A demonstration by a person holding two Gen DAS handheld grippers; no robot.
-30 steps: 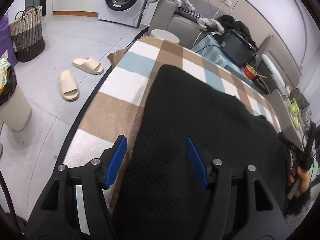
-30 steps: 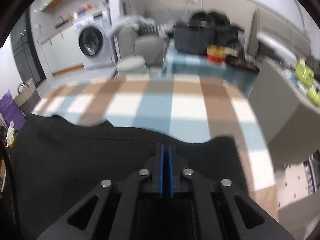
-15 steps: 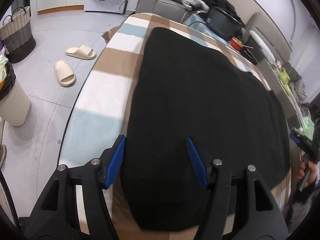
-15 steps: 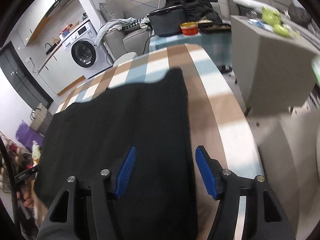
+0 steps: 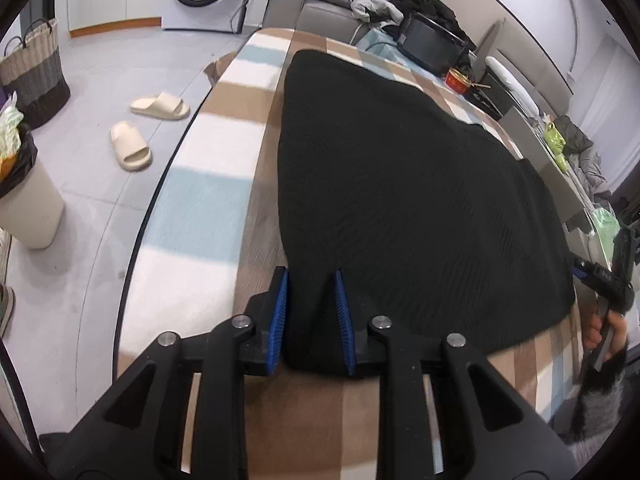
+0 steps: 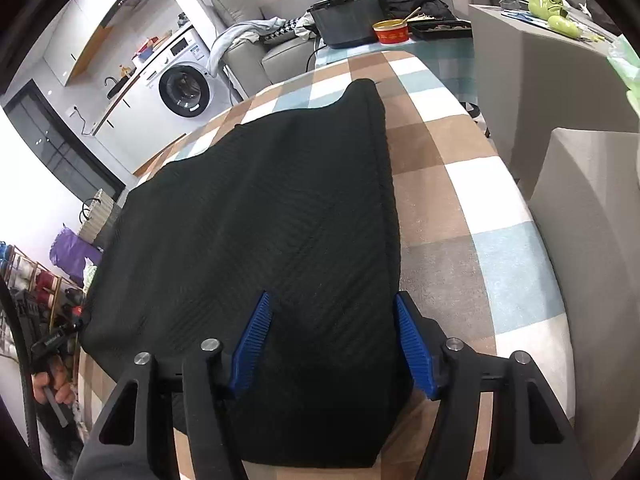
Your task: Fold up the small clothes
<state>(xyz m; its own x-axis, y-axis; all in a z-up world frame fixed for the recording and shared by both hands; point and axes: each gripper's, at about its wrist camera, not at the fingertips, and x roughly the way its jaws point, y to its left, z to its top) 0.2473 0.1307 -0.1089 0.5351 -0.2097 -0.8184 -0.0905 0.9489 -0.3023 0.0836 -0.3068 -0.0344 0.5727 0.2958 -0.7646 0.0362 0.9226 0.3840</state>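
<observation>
Left claw (image 5: 310, 312) has narrowed onto black garment (image 5: 400, 184); right claw (image 6: 334, 344) stays wide open.

bright, even indoor light | strong fisheye warp, dark corners | edges perhaps slightly soft

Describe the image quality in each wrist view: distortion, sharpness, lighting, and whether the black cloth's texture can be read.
Left wrist view: strong fisheye bending with dark corners, sharp, even indoor light; the black garment shows faint diagonal ribbing, with the left gripper dark in the foreground. Right wrist view: same bending, sharp, a blown-out white area at left; the weave reads clearly near the right gripper over the checked blanket.
</observation>
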